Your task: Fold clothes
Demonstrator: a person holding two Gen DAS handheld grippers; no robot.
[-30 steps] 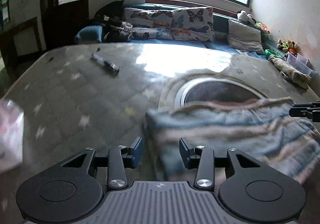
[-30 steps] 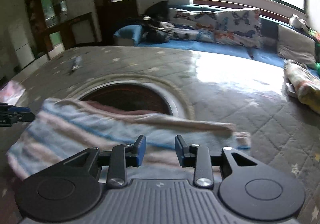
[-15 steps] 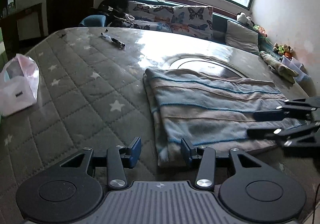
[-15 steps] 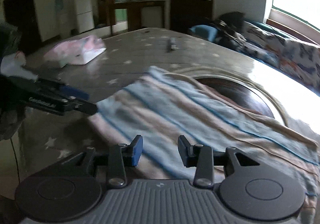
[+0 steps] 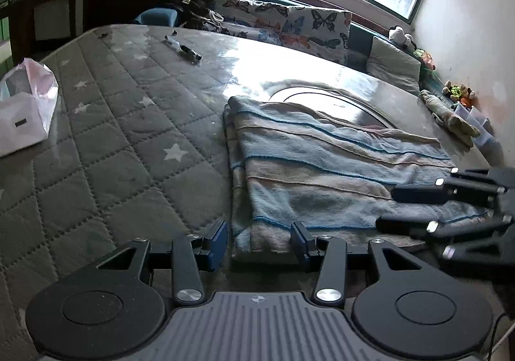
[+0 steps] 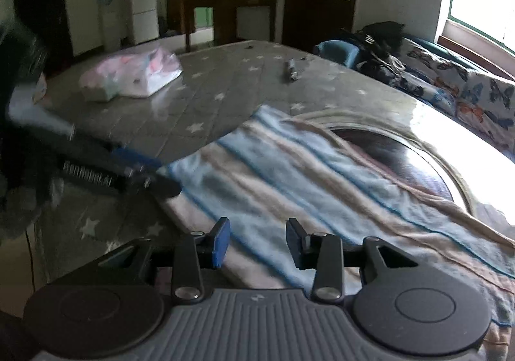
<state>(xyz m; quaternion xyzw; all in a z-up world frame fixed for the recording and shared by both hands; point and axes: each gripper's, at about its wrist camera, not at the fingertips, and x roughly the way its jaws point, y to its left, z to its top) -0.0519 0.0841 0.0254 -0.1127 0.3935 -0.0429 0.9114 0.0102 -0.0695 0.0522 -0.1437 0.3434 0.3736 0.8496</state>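
A blue and beige striped garment lies folded flat on the grey quilted mattress. My left gripper hovers open over its near left corner, and cloth shows in the gap with neither pad pressing on it. In the right wrist view the same garment runs off to the right. My right gripper stands open just above its near edge. Each gripper shows in the other's view: the right gripper over the garment's near right part, the left gripper at its left corner.
A clear plastic bag with pink and white contents lies at the mattress's left. A dark pen-like object lies further back. A sofa with butterfly cushions runs behind, and a rolled cloth sits far right.
Both views have pulled back from the garment toward its near edge. The right view has swung left, and the right gripper now sits beside the left one. The garment lies still and flat.
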